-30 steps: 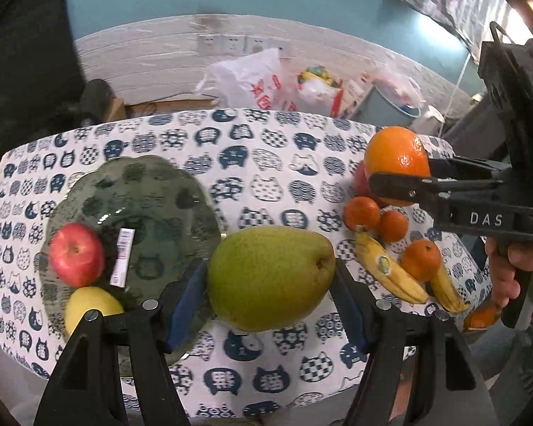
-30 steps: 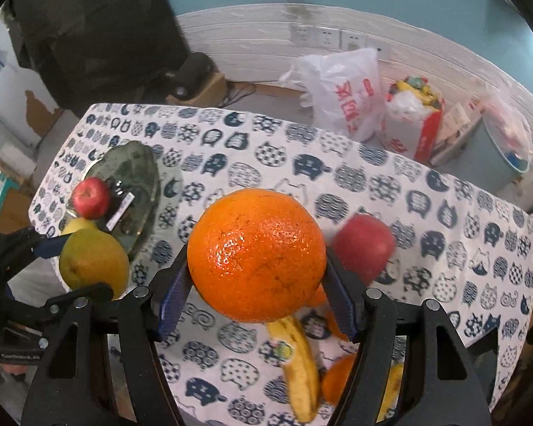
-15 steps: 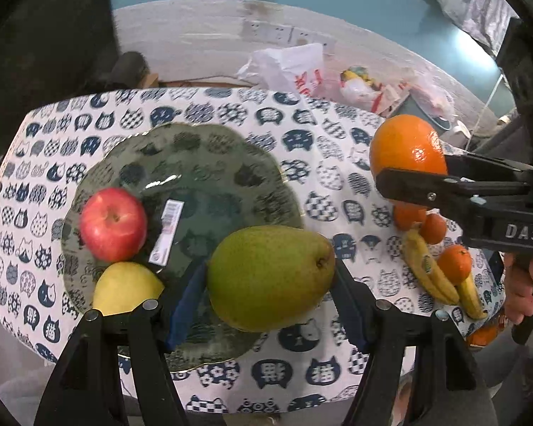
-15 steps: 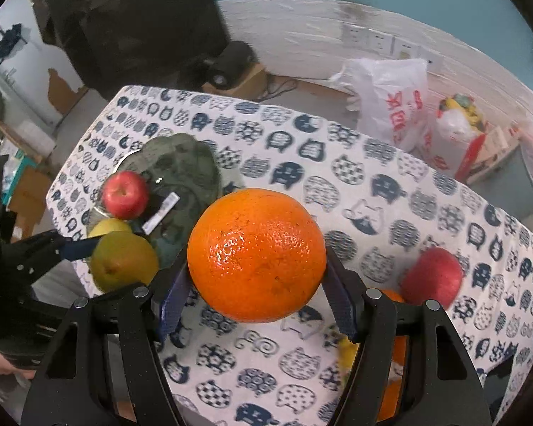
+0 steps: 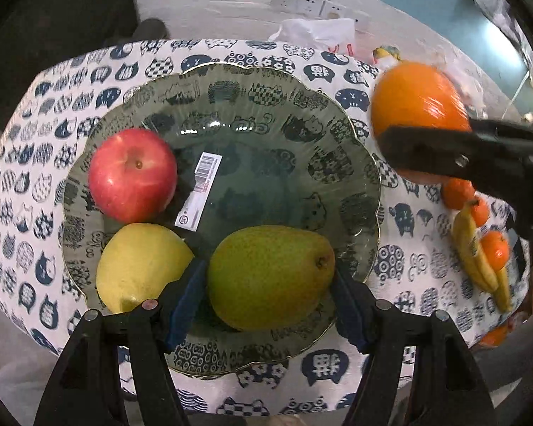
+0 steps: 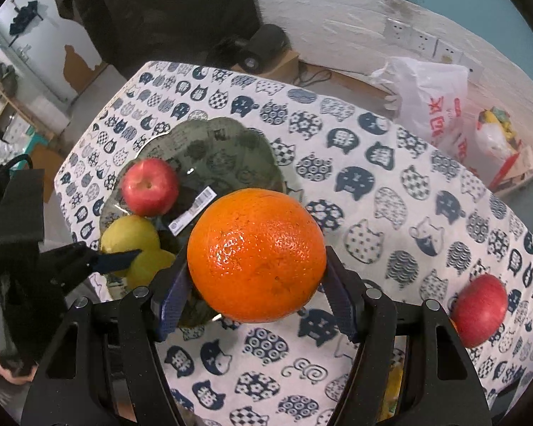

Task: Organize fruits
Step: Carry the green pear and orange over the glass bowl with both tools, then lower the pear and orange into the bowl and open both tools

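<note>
- I am bringing both loads in toward the plate [image 5: 341,113]: a second ago it was lying off to the left in the left wrist view, and now it is filling most of that view, straight under the left gripper [image 5: 268,277].
- The left gripper is clenching the pear [image 5: 272,277], both blue pads pressing its flanks; the pear is hanging over the plate's near part, and I cannot tell whether it is touching the glass yet.
- The right gripper [image 6: 256,255] is grasping the orange [image 6: 254,254], pads on either side. In the right wrist view the orange is now overlapping the plate's right edge, where a second ago the plate was sitting well off to the left.
- That is telling me the carry is nearly over and the set-down is what is coming for both fruits, pear first I would judge.
- The plate is already holding an apple [image 5: 133,174] at the left and a yellow fruit [image 5: 142,266] just beside the pear, close to the left pad. A barcode label [image 5: 200,191] is lying in the middle.
- Free room is showing on the plate's centre and right, which is suiting the orange.
- Still waiting on the cloth [image 6: 391,213]: a second apple [image 6: 479,314], bananas [image 5: 474,255] and several small oranges [image 5: 494,250] to the right.
</note>
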Demonstrator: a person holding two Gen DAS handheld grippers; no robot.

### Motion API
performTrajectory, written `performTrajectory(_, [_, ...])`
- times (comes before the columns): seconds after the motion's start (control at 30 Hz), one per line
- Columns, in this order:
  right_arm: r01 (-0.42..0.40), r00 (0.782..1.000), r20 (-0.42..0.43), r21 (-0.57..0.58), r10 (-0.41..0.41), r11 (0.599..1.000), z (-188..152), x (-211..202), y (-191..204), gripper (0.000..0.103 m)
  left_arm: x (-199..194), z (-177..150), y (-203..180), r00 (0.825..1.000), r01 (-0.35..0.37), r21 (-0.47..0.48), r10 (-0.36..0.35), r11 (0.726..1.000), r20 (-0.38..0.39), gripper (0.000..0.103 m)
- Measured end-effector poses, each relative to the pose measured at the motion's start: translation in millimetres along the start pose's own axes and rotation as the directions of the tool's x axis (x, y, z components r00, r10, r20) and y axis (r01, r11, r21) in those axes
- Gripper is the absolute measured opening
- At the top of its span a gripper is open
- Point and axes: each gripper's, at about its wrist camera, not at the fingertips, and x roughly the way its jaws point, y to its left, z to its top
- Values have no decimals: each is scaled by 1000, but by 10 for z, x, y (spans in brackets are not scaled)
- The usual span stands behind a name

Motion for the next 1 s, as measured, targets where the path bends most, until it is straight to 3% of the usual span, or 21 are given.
performTrajectory(0.47, [-34, 999, -45, -69, 30, 997, 30, 381, 291, 69, 13, -43, 68, 1000, -5, -28, 5, 1000, -2, 71])
performTrajectory(0.63, [-34, 996, -85, -73, 28, 997, 10, 534, 311, 70, -30, -52, 136, 1000, 24, -75, -24, 997, -1, 72])
performTrajectory(1.0, [-68, 994, -89, -21, 66, 997, 24, 535, 282, 72, -99, -47, 202, 999, 44, -113, -45, 993, 1, 78])
